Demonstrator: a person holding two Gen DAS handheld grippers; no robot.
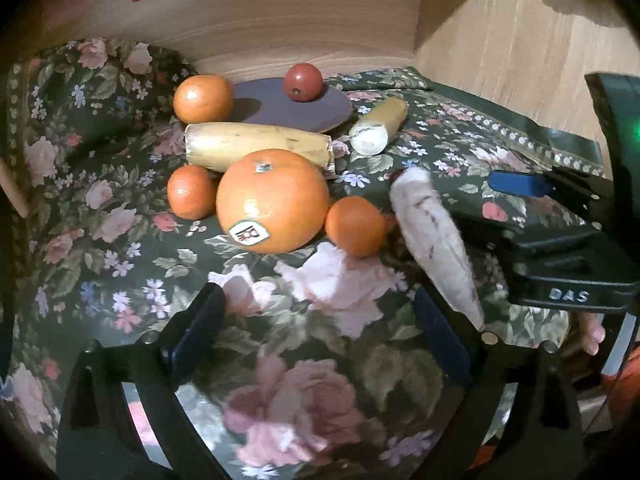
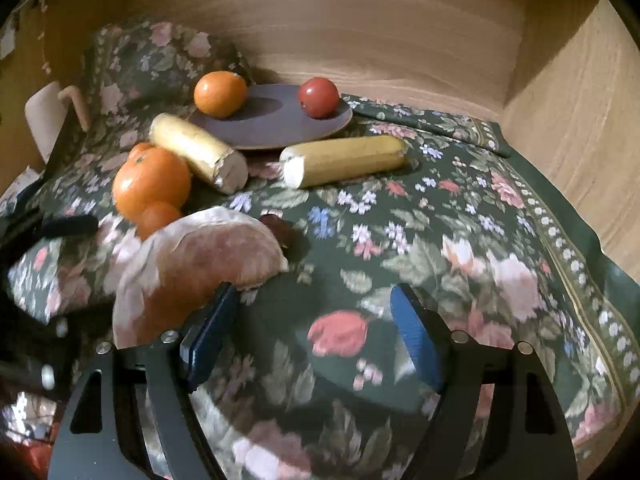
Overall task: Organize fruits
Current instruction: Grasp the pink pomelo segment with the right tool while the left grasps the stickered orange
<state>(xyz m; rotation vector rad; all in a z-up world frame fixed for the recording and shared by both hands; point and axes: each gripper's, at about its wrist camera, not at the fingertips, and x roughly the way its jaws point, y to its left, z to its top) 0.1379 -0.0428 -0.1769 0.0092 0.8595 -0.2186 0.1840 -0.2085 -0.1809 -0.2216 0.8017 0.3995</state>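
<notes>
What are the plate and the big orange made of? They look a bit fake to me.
The plate looks like glazed ceramic or plastic: smooth, dull purple, soft sheen. The big orange has a glossy, finely dimpled skin and a sticker, so it may be real; a plastic replica cannot be ruled out.

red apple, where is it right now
The round red apple sits on the far right edge of the flat purple plate, near the wooden back wall, opposite a small orange.

Floral cloth (image 2: 460, 216) over surface; wooden walls (image 2: 380, 28).

Large orange (image 2: 152, 182) hides most of a small one (far side) (image 2: 138, 150).
</notes>
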